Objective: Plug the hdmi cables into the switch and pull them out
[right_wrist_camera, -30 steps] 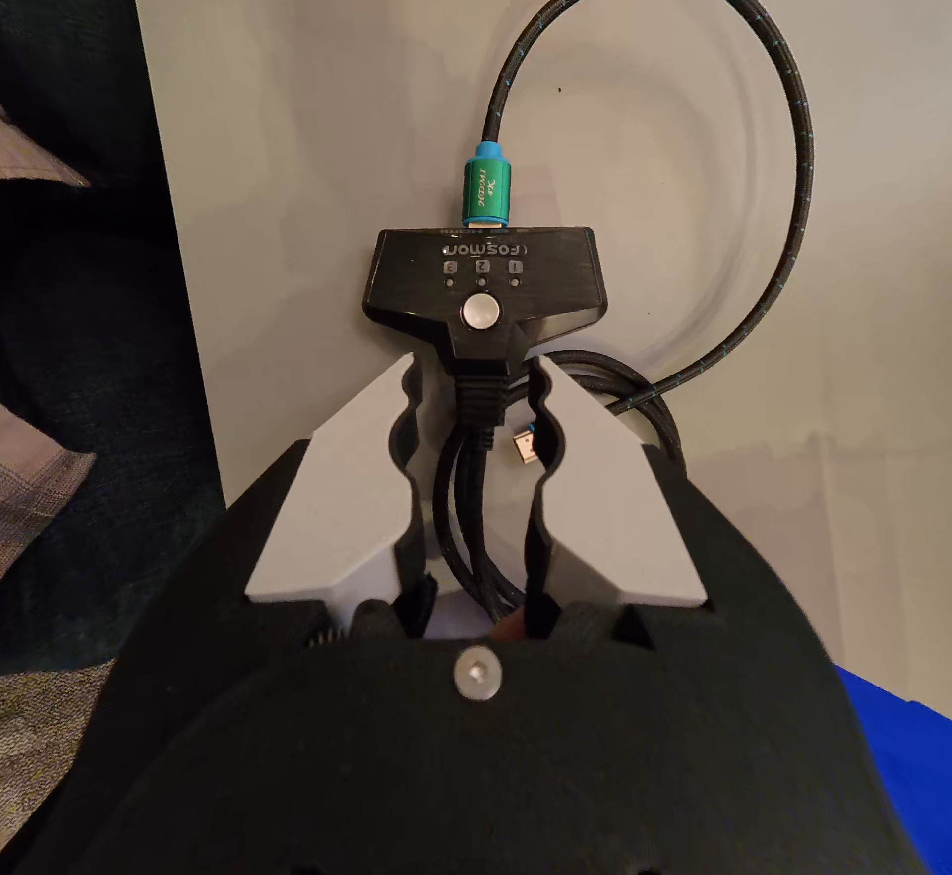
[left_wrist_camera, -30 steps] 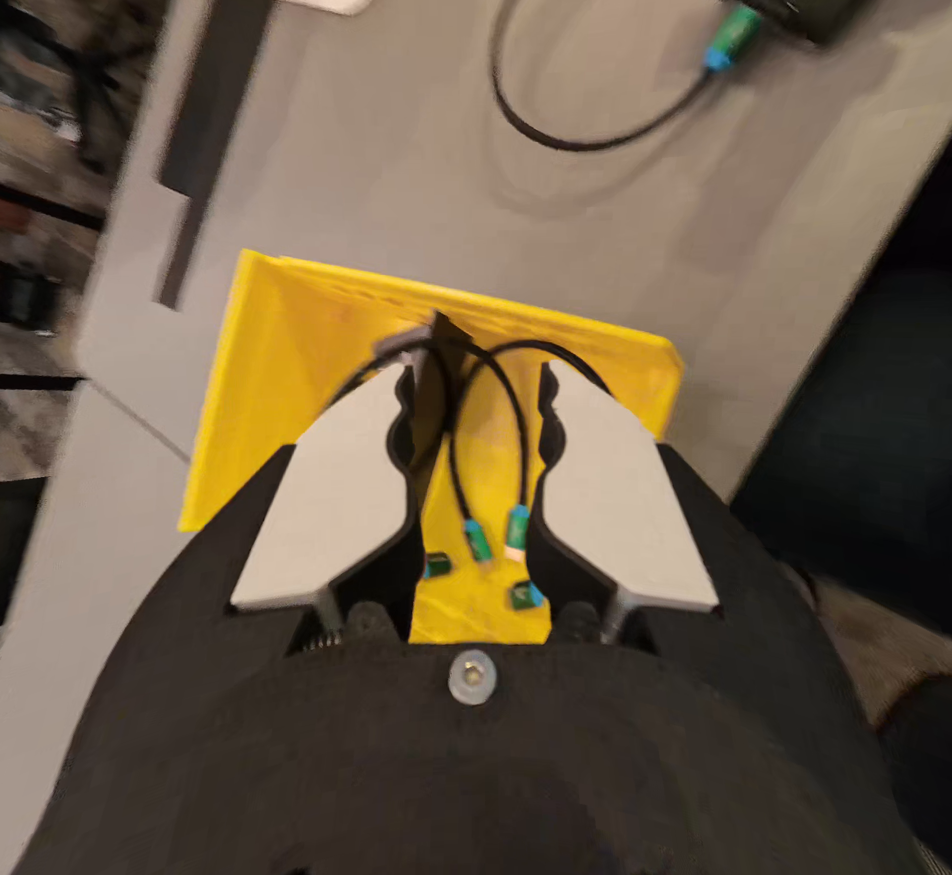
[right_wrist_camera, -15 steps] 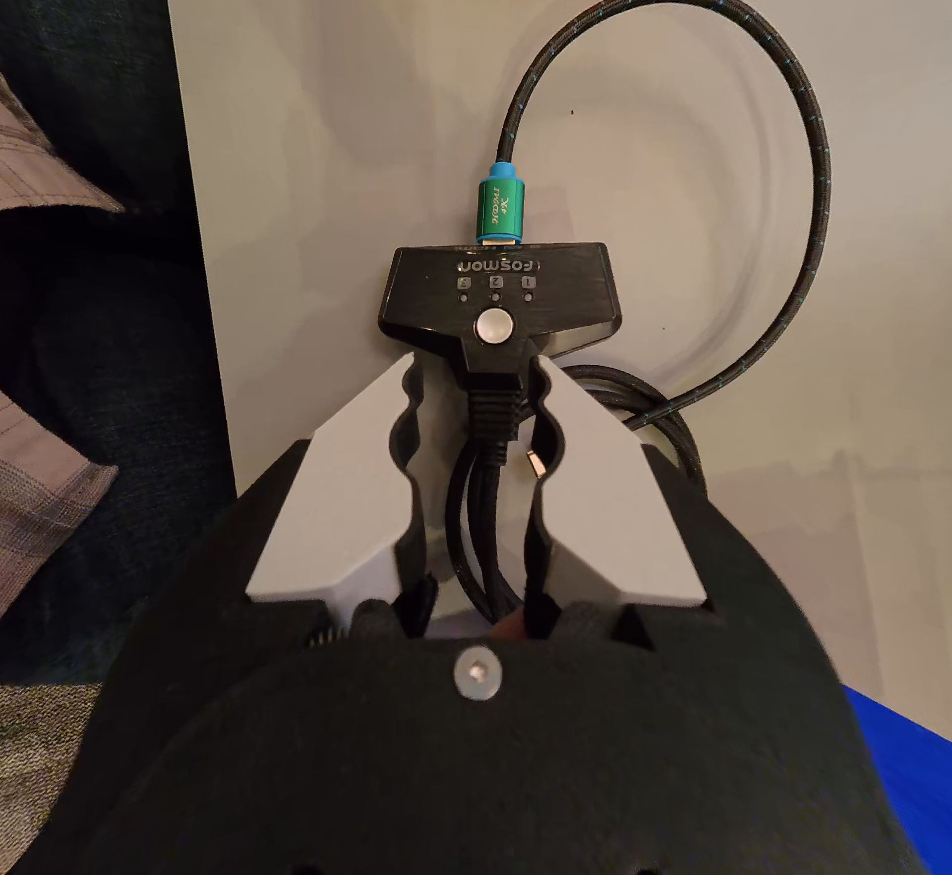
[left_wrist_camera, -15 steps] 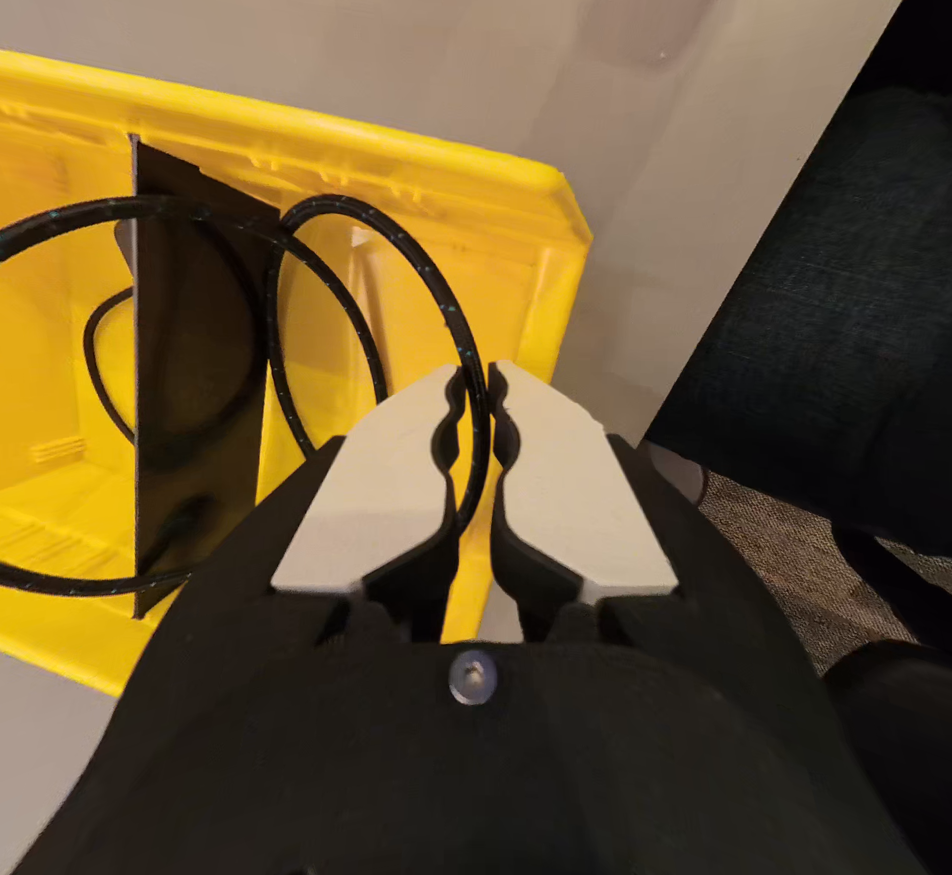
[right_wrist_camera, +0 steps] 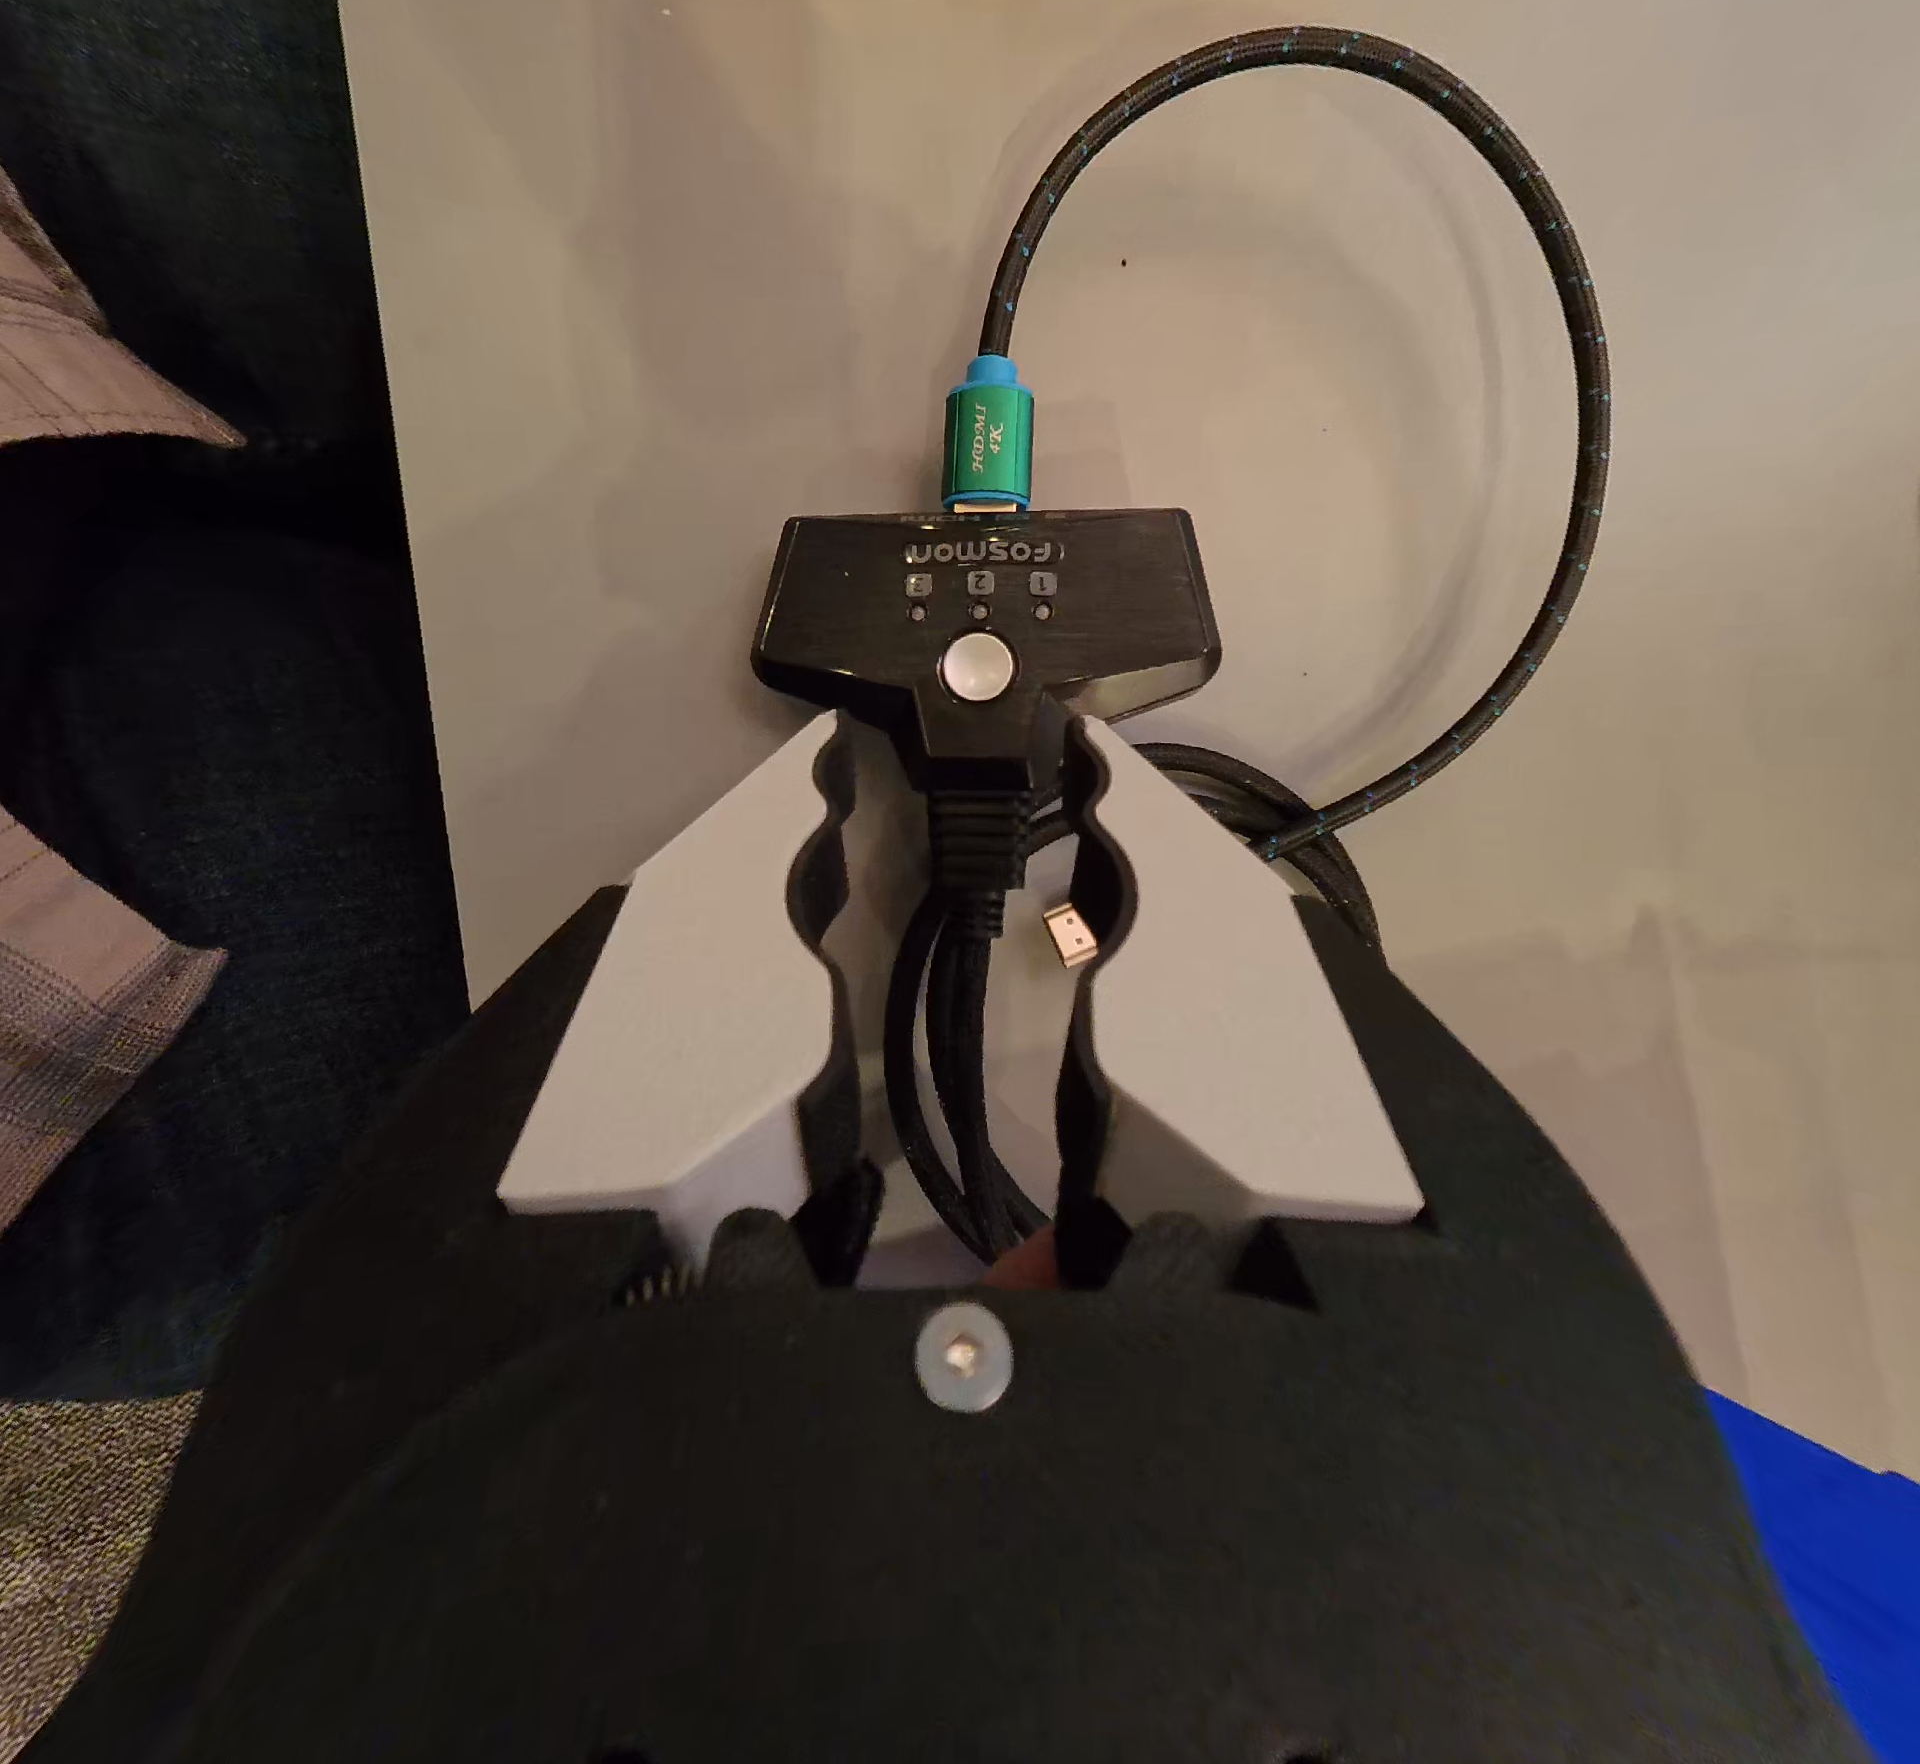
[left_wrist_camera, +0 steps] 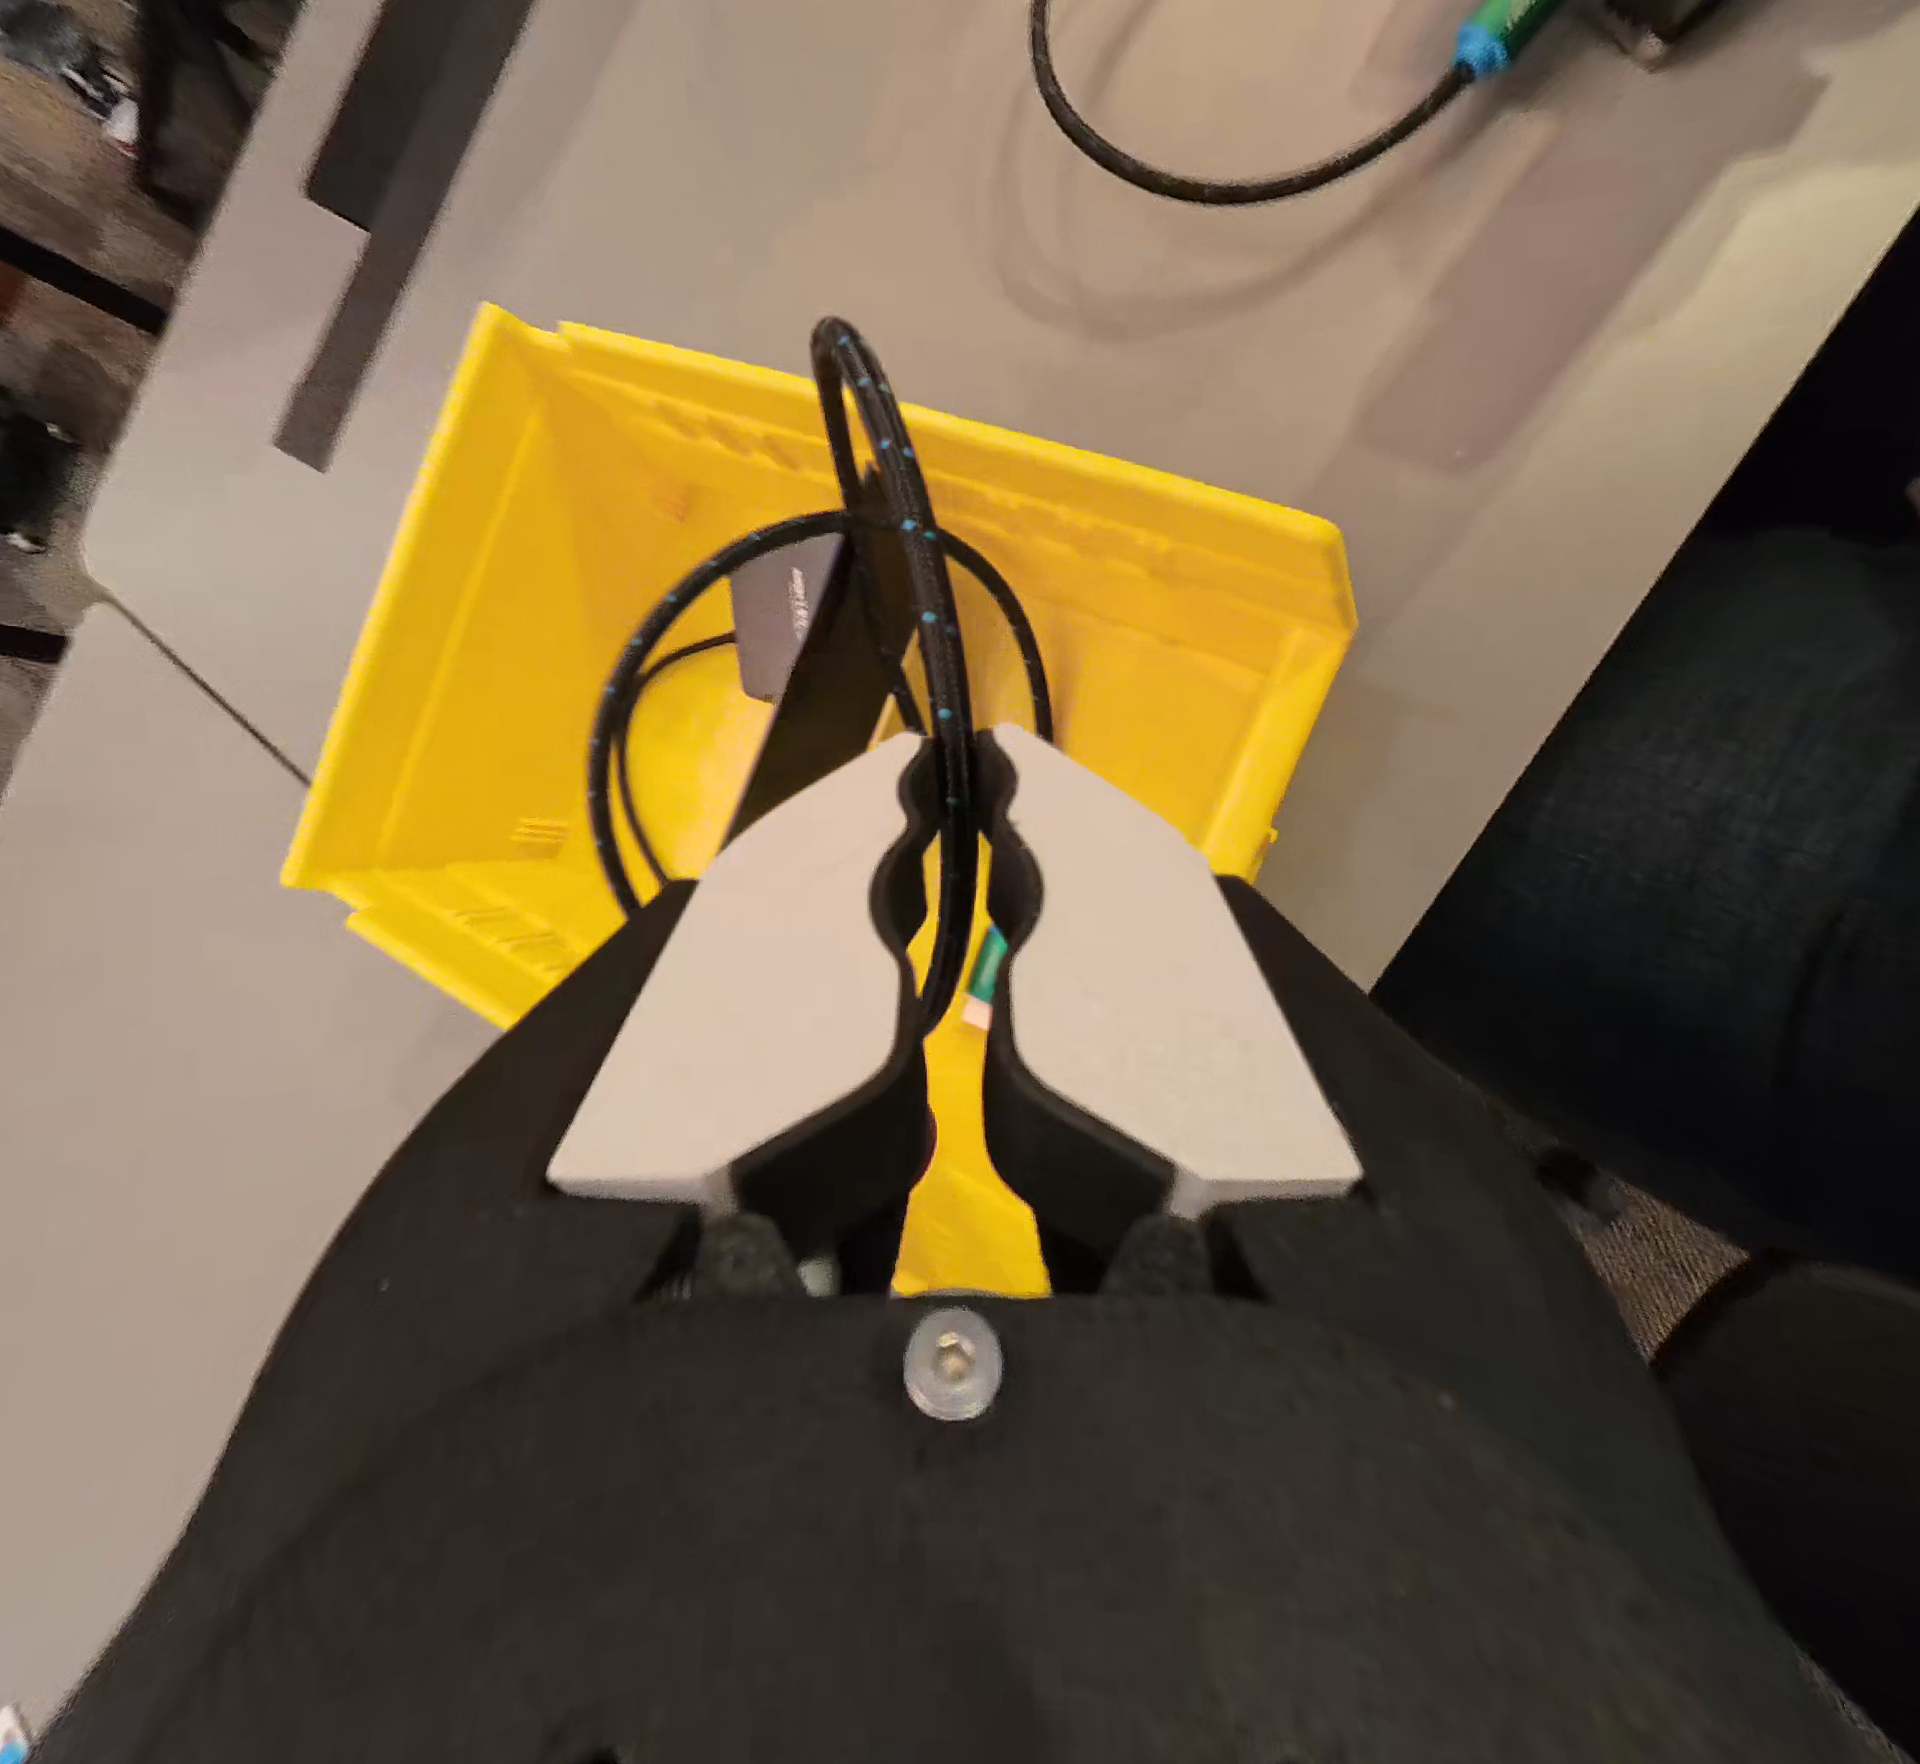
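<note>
Over the yellow bin, left gripper: my left gripper (left_wrist_camera: 954,758) is pinched on a black braided cable (left_wrist_camera: 902,509); the cable rises in a loop above my fingertips and its other turns hang down into the bin
Yellow bin: the yellow bin (left_wrist_camera: 436,675) sits on the grey table (left_wrist_camera: 779,104); a dark divider panel (left_wrist_camera: 831,706) stands in it, with a grey flat device (left_wrist_camera: 784,618) leaning beside the panel
Held cable's plug: a green plug (left_wrist_camera: 985,971) with a metal tip shows just behind my right finger
Right gripper: my right gripper (right_wrist_camera: 956,748) is spread, its fingers either side of the switch's narrow tail and touching nothing I can make out
Switch: the black switch (right_wrist_camera: 982,608) lies flat on the table near its left edge; it has a round silver button, three small lights and printed marks on top
Plugged cable: a green-and-blue plug (right_wrist_camera: 987,436) bearing lettering sits in the switch's far middle port; its braided cable (right_wrist_camera: 1558,364) arcs right and back towards me
Loose end: a bare metal connector (right_wrist_camera: 1070,935) lies between my fingers beside the switch's own lead
</note>
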`<state>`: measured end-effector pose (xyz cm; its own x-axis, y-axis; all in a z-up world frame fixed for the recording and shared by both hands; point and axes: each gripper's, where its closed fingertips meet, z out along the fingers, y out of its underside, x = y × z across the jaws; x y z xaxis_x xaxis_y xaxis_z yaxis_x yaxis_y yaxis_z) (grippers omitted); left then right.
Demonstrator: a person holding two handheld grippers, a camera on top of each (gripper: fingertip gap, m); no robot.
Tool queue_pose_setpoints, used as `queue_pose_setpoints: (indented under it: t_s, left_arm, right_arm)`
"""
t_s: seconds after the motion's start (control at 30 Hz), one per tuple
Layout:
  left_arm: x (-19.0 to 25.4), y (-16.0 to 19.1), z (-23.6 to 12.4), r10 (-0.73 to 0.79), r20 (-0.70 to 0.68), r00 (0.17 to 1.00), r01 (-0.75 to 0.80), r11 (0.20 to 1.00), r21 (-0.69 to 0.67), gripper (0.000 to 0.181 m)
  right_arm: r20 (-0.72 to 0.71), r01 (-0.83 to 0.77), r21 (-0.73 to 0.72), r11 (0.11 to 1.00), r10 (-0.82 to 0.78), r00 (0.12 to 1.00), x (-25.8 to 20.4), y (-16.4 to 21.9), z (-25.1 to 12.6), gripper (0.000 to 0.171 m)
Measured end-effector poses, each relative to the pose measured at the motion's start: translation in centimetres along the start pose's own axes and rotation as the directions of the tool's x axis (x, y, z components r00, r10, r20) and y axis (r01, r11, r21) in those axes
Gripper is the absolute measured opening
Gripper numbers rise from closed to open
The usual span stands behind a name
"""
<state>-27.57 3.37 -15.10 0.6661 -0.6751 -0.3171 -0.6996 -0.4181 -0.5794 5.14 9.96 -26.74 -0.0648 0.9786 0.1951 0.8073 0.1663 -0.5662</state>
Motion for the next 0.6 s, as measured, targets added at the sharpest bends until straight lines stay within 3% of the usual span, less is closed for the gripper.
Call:
queue_pose_setpoints:
  t_s: [0.33, 0.6]
  left_arm:
    - [-4.7, -3.3, -3.2, -0.147, 0.223, 0.964, 0.088, 0.963, 0.254, 0.006]
    - [-8.8, -4.6, -3.5, -0.227, 0.413, 0.882, 0.095, 0.944, 0.317, 0.006]
  right_arm:
    - [-0.006, 0.002, 0.014, 1.0, -0.002, 1.0, 0.0, -0.4, -0.2, 0.037]
    - [-0.025, -0.003, 0.03, 1.0, 0.004, 1.0, 0.3, -0.9, -0.4, 0.037]
